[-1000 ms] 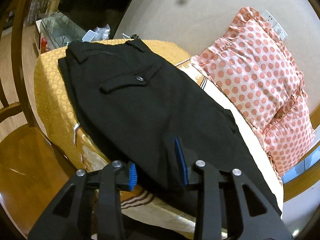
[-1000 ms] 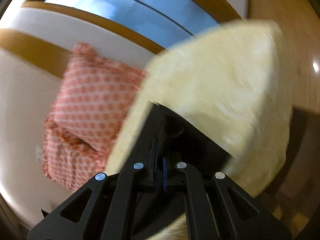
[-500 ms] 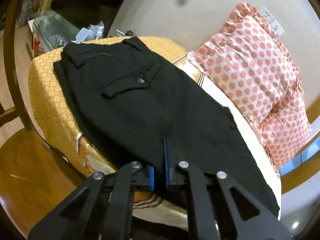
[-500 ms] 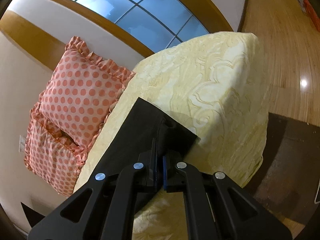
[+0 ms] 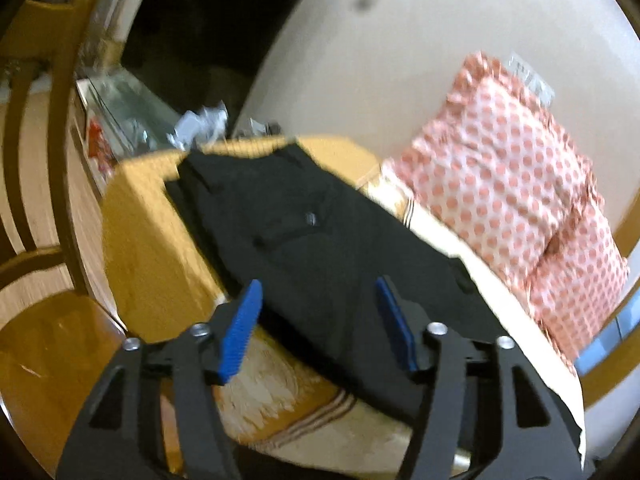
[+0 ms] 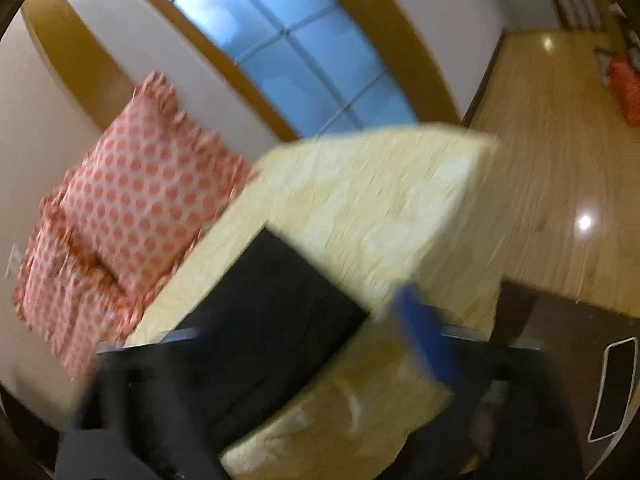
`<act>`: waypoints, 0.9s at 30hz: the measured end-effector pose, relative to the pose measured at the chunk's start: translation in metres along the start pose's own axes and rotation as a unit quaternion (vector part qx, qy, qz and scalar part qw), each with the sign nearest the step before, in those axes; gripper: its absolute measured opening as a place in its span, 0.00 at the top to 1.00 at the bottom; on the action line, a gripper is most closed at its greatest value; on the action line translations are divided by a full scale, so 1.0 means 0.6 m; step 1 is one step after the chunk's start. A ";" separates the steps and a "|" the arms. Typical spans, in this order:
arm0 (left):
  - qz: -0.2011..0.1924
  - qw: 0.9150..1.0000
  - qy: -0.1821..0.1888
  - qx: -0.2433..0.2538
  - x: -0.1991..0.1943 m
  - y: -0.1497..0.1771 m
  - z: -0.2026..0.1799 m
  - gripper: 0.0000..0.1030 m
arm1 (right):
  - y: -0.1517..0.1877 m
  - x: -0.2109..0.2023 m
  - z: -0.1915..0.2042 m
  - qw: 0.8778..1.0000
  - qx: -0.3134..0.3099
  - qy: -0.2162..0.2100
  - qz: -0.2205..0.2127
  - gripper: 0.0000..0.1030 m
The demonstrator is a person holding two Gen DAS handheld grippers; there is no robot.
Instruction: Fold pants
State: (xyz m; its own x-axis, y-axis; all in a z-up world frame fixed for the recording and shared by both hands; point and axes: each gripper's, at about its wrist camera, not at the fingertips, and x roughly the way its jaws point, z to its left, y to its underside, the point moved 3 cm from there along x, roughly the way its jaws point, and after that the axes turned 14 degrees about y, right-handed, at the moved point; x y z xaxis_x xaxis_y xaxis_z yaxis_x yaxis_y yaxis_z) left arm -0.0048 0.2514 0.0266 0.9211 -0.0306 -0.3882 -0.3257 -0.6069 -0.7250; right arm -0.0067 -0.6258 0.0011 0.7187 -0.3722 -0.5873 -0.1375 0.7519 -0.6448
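So, black pants (image 5: 320, 264) lying flat along the yellow-covered bed (image 5: 140, 232), legs look stacked | left gripper (image 5: 318, 320) jaws opening, pads off the cloth | right gripper (image 6: 304, 332) opening too, blurry, nothing pinched | crosswise folds left, I'd guess

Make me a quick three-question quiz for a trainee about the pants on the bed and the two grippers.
1. True or false: the black pants lie on the yellow bedspread.
2. Which pattern does the pillow by the wall have? A) stripes B) polka dots C) plain
3. Fill in: the left gripper has its blue pads spread, and they are not ______ the pants.

Key: 1 true. 2 B. 3 pressing on; its jaws are opening, as are those of the right gripper, with the pant leg end lying free below.
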 end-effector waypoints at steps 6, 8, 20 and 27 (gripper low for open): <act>0.006 0.998 0.014 0.056 0.024 0.001 -0.054 0.26 | 0.006 0.035 -0.001 1.000 -0.009 0.000 0.021 0.20; 0.023 0.997 0.029 0.066 0.043 0.011 -0.074 0.24 | 0.026 0.033 0.008 0.999 -0.030 0.003 0.019 0.20; 0.084 0.990 0.049 0.098 0.111 0.067 -0.119 0.21 | 0.040 0.023 0.031 0.991 -0.115 0.047 -0.057 0.25; 0.098 0.987 0.040 0.118 0.123 0.086 -0.120 0.16 | 0.084 0.000 0.055 0.984 -0.166 0.006 -0.063 0.26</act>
State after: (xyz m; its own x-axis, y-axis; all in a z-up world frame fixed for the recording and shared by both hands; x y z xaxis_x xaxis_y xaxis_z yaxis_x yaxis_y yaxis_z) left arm 0.0619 0.1606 0.0015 0.8462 -0.1973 -0.4950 -0.5314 -0.3820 -0.7561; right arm 0.0087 -0.5700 -0.0154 0.7373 -0.4589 -0.4957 -0.2636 0.4802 -0.8366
